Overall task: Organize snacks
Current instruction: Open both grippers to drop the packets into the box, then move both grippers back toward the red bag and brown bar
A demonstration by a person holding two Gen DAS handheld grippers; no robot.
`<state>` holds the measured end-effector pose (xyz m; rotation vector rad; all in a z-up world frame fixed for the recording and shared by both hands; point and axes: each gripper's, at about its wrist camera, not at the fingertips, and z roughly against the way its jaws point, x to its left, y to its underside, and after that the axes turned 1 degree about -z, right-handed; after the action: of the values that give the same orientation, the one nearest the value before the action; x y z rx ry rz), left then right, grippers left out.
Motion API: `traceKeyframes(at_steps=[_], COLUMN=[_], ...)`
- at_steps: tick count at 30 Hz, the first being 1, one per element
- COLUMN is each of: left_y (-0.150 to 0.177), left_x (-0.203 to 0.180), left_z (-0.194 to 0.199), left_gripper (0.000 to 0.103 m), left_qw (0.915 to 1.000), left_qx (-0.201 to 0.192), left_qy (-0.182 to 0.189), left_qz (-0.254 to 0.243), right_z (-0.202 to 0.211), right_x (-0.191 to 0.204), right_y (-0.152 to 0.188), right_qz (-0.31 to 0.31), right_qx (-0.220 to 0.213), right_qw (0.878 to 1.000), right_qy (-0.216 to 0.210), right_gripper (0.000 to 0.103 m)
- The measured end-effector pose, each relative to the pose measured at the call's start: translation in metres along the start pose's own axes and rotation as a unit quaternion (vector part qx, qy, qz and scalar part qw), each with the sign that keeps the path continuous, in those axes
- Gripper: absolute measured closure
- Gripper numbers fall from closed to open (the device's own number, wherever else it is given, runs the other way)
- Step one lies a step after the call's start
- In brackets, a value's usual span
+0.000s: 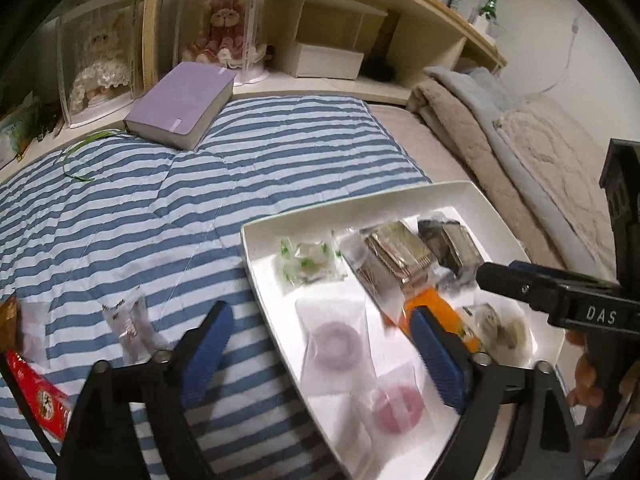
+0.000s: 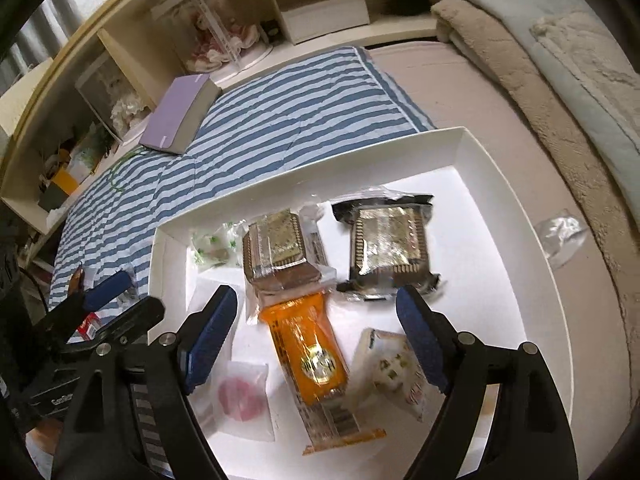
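Lying between right gripper's parted jaws: orange packet

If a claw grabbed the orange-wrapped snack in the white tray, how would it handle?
The orange-wrapped snack is probably light and fairly firm: its pack looks long and boxy. The glossy film may slip, and the flat crimped ends would likely crumple. Lying flat in the white tray, it shouldn't roll.

A shallow white rectangular tray lies under the right gripper, holding wrapped snacks: an orange packet lying flat between its fingers and two gold-foil cakes just beyond them.
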<state>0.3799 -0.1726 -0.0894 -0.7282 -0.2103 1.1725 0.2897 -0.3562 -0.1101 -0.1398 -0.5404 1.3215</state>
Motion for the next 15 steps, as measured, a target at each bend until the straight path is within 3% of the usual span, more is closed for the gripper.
traceKeyframes(at_steps=[3,9,15], left_y=[0.007,0.016,0.022], left_x=[-0.002,-0.007,-0.009], left_z=[0.012,0.037,0.066], left_gripper=[0.0,0.0,0.0], left_qw=[1.0,0.9999,0.9999], left_qx=[-0.002,-0.003,-0.008], left_qy=[0.0,-0.001,0.002], left_qz=[-0.006,-0.012,-0.011], right_z=[0.006,0.022,0.049], right_x=[-0.002,-0.004,-0.001], right_y=[0.005,0.019,0.033], right_qz=[0.001,0.005,0.009], right_qx=[-0.003,-0.014,-0.048], right_qw=[1.0,1.0,0.998], right_qy=[0.009,0.023,0.045], right_gripper=[0.014,0.0,0.0])
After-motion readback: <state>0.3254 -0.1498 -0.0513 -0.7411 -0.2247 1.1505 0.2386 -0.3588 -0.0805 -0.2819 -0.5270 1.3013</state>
